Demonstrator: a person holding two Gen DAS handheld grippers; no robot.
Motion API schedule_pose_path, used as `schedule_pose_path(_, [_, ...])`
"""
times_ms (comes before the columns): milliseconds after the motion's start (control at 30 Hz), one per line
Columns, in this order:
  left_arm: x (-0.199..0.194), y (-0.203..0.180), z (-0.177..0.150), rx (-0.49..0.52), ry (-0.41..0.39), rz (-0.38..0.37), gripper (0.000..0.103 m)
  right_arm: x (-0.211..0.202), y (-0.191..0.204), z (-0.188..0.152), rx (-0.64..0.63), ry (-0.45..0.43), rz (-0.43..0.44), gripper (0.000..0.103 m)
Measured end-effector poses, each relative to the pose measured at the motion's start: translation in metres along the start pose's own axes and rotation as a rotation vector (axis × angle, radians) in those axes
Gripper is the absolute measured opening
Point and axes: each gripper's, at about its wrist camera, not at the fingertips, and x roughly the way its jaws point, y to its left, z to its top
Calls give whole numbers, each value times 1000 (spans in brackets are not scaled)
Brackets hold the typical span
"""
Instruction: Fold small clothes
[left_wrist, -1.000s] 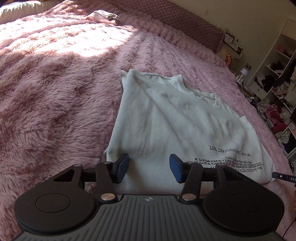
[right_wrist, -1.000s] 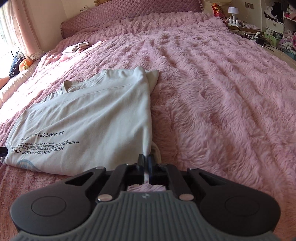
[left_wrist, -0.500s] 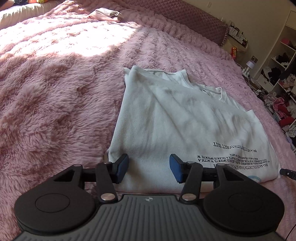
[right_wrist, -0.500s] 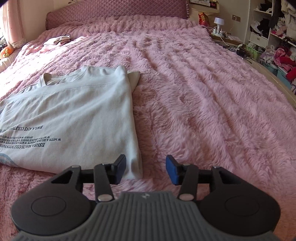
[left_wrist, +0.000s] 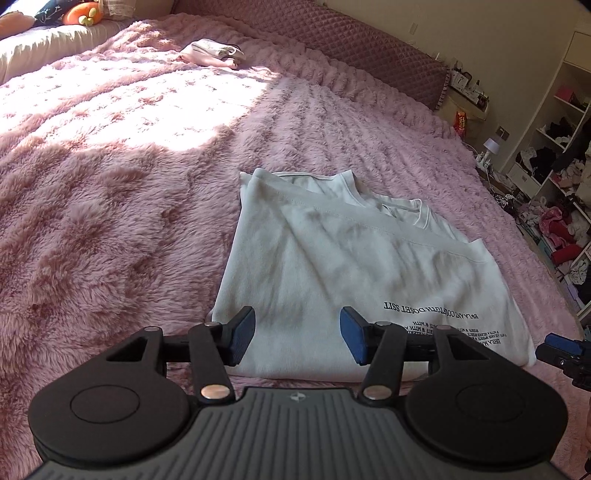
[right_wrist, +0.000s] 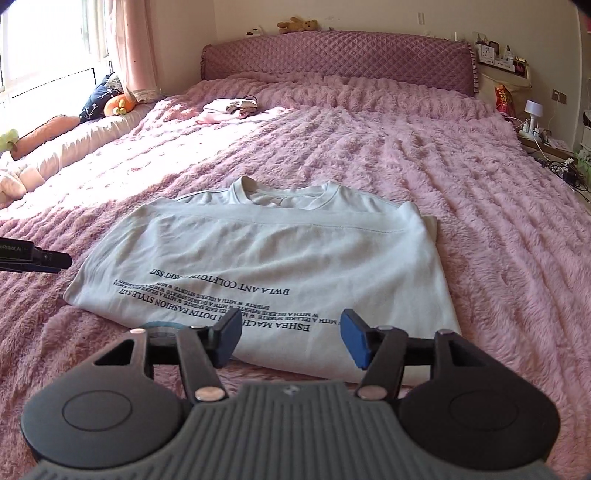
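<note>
A pale grey-white T-shirt (left_wrist: 354, 266) with black printed text lies flat on the pink fluffy bedspread (left_wrist: 110, 206), its sides folded in and collar at the far end. It also shows in the right wrist view (right_wrist: 280, 254). My left gripper (left_wrist: 297, 334) is open and empty, hovering over the shirt's near left hem. My right gripper (right_wrist: 290, 338) is open and empty above the near hem by the printed text. The right gripper's tip shows at the right edge of the left wrist view (left_wrist: 561, 350), and the left gripper's tip at the left edge of the right wrist view (right_wrist: 37, 256).
A small pile of folded clothes (right_wrist: 229, 109) lies far up the bed near the quilted headboard (right_wrist: 332, 61). Pillows and plush toys (right_wrist: 110, 103) line the window side. Shelves with clothes (left_wrist: 554, 192) and a bedside lamp (right_wrist: 532, 114) stand off the bed's right side.
My right gripper let go of the shirt's edge, opened and moved left to face the near hem. The left gripper stayed open and drew back slightly.
</note>
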Motion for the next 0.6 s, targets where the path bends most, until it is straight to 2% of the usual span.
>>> schedule_pose_path(100, [-1,0,4,5,0,-6,64,7,35,-3,-38,5,43,58])
schedule_pose_path(267, [10,16,8,-8,9,-5,68,24,101,-13,-201,-29,26,65])
schedule_pose_path(400, [22,50,9,-120,17,-26,68,41,152,-30,-359,-61,-2,69])
schedule_pose_path(500, [35,78,11,-244,32,-96,68,53,188,-46,-518,-96,-51,71])
schedule_pose_path(600, [52,96,14,-320,51,-162,68,66,216,-54,-626,-112,-42,71])
